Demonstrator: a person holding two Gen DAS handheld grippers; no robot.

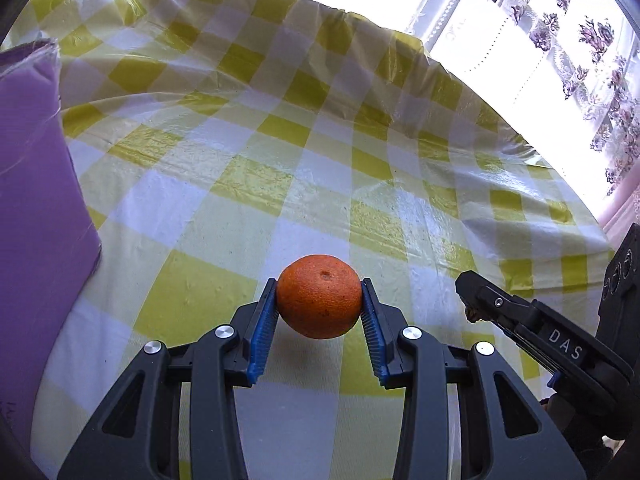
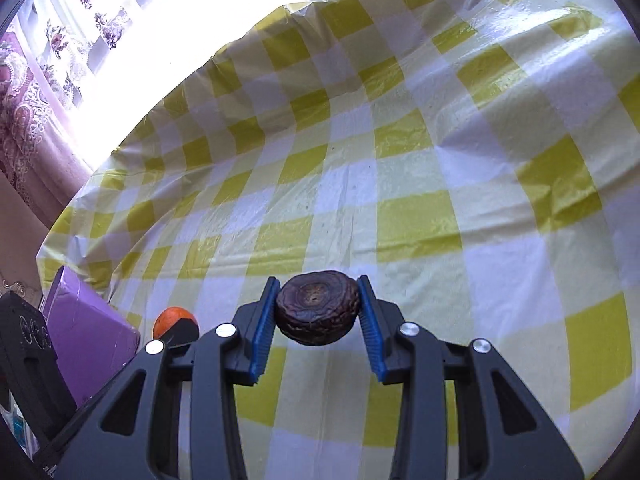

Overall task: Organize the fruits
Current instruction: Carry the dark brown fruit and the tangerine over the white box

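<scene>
So the left gripper [image 1: 320,300] has its jaws clamped on an orange [image 1: 319,296], round with that pebbly, dimpled peel, and it hangs just above the tabletop [image 1: 280,152] with a little shadow under it. The ribbed blue pads [image 1: 264,332] press on both sides of the fruit.

The right gripper [image 2: 318,308] is clamped on a dark brown fruit [image 2: 317,307], squat and flattened, with wrinkly skin in rings around a dull centre. No idea what kind it is, honestly. It's also held clear of the tabletop.

The tabletop wears a thin crinkly plastic cloth in yellow and white checks, shiny where window light hits it. A smooth purple box [image 1: 36,184] sits to the left of the orange, wrapped in clear film; can't tell what's inside. The right gripper's black tip pokes in on the orange's right side.
</scene>
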